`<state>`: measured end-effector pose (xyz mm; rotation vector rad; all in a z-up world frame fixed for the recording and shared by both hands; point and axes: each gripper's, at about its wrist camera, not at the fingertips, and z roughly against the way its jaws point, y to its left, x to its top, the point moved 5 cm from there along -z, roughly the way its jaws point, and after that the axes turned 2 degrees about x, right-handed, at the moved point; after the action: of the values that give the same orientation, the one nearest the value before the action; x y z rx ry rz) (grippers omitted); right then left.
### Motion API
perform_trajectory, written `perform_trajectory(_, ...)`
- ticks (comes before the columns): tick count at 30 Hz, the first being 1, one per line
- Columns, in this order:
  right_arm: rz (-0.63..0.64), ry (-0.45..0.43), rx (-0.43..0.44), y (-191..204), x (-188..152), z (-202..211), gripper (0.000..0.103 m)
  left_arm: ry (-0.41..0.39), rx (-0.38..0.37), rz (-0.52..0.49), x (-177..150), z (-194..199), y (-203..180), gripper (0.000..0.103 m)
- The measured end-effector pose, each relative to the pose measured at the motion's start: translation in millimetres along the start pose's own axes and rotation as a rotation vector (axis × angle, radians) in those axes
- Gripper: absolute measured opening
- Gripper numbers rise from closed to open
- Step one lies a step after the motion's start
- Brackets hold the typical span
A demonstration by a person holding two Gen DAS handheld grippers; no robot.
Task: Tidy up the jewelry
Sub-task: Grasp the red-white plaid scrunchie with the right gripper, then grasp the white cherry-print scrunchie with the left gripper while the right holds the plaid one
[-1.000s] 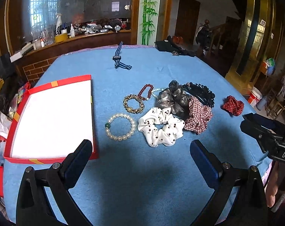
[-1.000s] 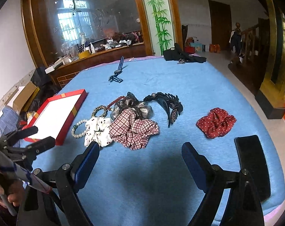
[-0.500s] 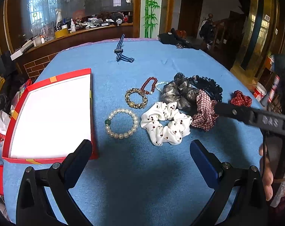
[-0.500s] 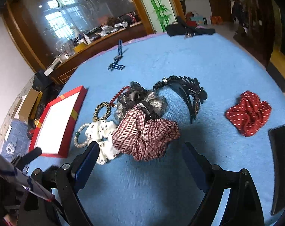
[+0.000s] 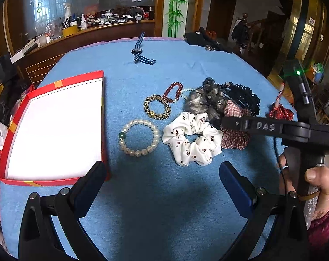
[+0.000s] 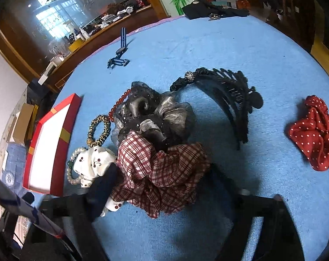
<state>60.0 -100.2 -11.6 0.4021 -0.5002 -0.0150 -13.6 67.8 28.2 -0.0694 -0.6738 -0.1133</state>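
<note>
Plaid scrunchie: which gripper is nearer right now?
Right. The right gripper has its fingers either side of the plaid scrunchie, open. The left gripper hangs back over bare cloth, nearer the white scrunchie.

A home's living room (cluttered wooden counter point(image 5: 94, 30), bamboo-painted pillar point(image 5: 175, 6), staircase point(image 5: 262, 34)).

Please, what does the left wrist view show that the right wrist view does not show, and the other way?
Only the left wrist view shows the open left gripper and the whole pearl bracelet, lying apart from the red box. Only the right wrist view shows the whole black hair comb. Both show the plaid scrunchie, the white cherry scrunchie and the right gripper at the plaid one.
</note>
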Motion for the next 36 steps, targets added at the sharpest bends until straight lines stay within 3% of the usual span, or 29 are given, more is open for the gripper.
perform_trajectory(2, 0.020, 0.014, 0.020, 2.9, -2.4, -3.6, 0.050, 0.004, -0.008, 0.000, 0.9, -2.4, -2.2, 0.103)
perform_trajectory(4, 0.045, 0.011, 0.031, 4.8, -3.7, -4.6, 0.023, 0.009, -0.021, -0.007, 2.5, -6.4, -5.8, 0.103)
perform_trajectory(7, 0.087, -0.032, 0.042, 8.5, -2.3, -0.1, 0.011, 0.018, -0.039, -0.015, 5.9, -13.8, -11.7, 0.103)
perform_trajectory(10, 0.093, -0.123, 0.068, 6.6, 4.7, 17.7, 0.010, 0.033, -0.052, -0.024, 10.0, -24.7, -17.9, 0.102)
perform_trajectory(14, 0.072, -0.212, 0.029, -4.4, 12.2, 34.9, 0.010, 0.047, -0.061, -0.037, 16.6, -38.1, -24.2, 0.099)
perform_trajectory(18, 0.051, -0.209, 0.045, -7.7, 13.6, 36.3, 0.010, 0.066, -0.059, -0.053, 22.8, -54.1, -32.5, 0.098)
perform_trajectory(22, 0.053, -0.217, 0.047, -7.4, 13.4, 39.4, 0.010, 0.090, -0.059, -0.055, 29.3, -69.9, -39.9, 0.085)
perform_trajectory(25, 0.046, -0.217, 0.051, -9.7, 13.3, 40.0, 0.010, 0.098, -0.052, -0.056, 33.9, -78.5, -42.5, 0.081)
perform_trajectory(32, 0.056, -0.211, 0.061, -7.6, 12.9, 38.1, 0.010, 0.133, -0.051, -0.068, 29.1, -101.6, -48.9, 0.077)
perform_trajectory(35, 0.055, -0.214, 0.061, -7.8, 13.1, 37.9, 0.010, 0.110, -0.023, -0.085, 28.6, -99.7, -50.1, 0.056)
perform_trajectory(36, 0.054, -0.214, 0.060, -7.9, 13.3, 37.8, 0.010, 0.104, -0.024, -0.080, 29.4, -98.2, -49.5, 0.036)
